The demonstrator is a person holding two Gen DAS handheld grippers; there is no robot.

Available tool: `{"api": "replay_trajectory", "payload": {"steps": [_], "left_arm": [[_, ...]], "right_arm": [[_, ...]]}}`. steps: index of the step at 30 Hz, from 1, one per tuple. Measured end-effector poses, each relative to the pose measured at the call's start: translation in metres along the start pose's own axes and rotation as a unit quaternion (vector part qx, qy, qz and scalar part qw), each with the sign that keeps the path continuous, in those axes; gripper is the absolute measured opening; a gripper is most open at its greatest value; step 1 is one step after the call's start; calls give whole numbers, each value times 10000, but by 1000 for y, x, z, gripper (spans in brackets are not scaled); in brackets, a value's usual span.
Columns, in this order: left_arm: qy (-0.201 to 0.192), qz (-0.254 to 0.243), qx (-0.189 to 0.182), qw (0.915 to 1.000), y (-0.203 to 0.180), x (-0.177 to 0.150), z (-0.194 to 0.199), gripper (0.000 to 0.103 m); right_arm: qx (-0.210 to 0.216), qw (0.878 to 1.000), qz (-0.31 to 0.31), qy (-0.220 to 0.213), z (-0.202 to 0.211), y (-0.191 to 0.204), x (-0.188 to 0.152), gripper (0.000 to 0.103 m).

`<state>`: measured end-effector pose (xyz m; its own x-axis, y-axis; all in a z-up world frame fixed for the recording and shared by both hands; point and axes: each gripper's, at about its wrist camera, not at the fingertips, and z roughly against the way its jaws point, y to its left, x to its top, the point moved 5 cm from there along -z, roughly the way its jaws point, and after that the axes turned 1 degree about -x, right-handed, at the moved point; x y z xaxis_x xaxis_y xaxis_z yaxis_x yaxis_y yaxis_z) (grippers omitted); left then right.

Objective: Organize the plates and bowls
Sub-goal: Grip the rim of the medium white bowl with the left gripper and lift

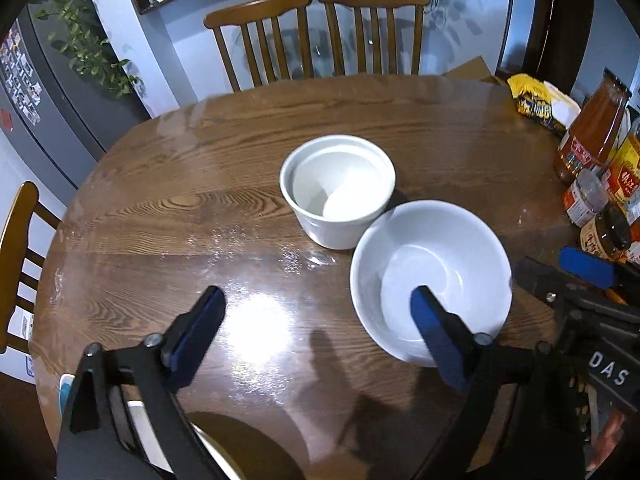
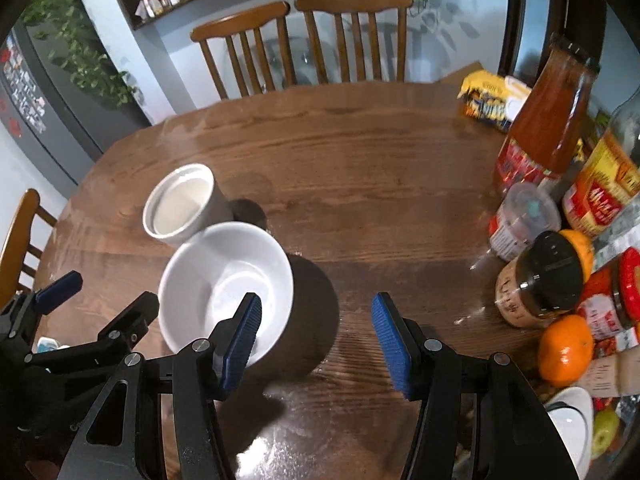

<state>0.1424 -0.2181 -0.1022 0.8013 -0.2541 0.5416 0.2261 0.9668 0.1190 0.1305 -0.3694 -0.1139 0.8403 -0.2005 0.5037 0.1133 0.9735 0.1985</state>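
Note:
A wide white bowl [image 1: 432, 276] sits on the wooden table [image 1: 240, 160], touching a taller straight-sided white bowl [image 1: 338, 190] behind it. My left gripper [image 1: 318, 306] is open and empty, with its right finger over the wide bowl's near side. In the right wrist view the wide bowl [image 2: 216, 280] and the tall bowl [image 2: 182, 202] lie to the left. My right gripper [image 2: 316, 316] is open and empty, with its left finger over the wide bowl's right rim. A plate edge [image 1: 216, 448] shows under the left gripper.
Sauce bottles [image 2: 548, 120], jars [image 2: 540, 280], oranges [image 2: 564, 350] and a yellow snack packet [image 2: 486, 100] crowd the table's right side. Wooden chairs [image 1: 316, 36] stand behind the table, and one chair [image 1: 18, 248] at the left. A white dish [image 2: 574, 424] lies at the lower right.

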Motion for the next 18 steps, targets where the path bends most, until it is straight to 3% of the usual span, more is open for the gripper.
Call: {"api": "replay_trajectory", "payload": {"steps": [5,7,12,18], "left_arm": [[198,-65,-75,9998,-6,-2,-16,68],[305,-70,-162,9994,-8,-4,-22,54],[464,-72,-276,9985,-11,-8,-32,32],[482,-134,-463,9977,-19,-11,-33,14]], "right_arm": [[124,9999,-37,112,-17,6,-3,57],[184,9997,-55,163,-22,7,-4,51],[217,9994,-79,257,-32,6,-8,36],[315,9992,-30,238,-35,12,-10,22]]}}
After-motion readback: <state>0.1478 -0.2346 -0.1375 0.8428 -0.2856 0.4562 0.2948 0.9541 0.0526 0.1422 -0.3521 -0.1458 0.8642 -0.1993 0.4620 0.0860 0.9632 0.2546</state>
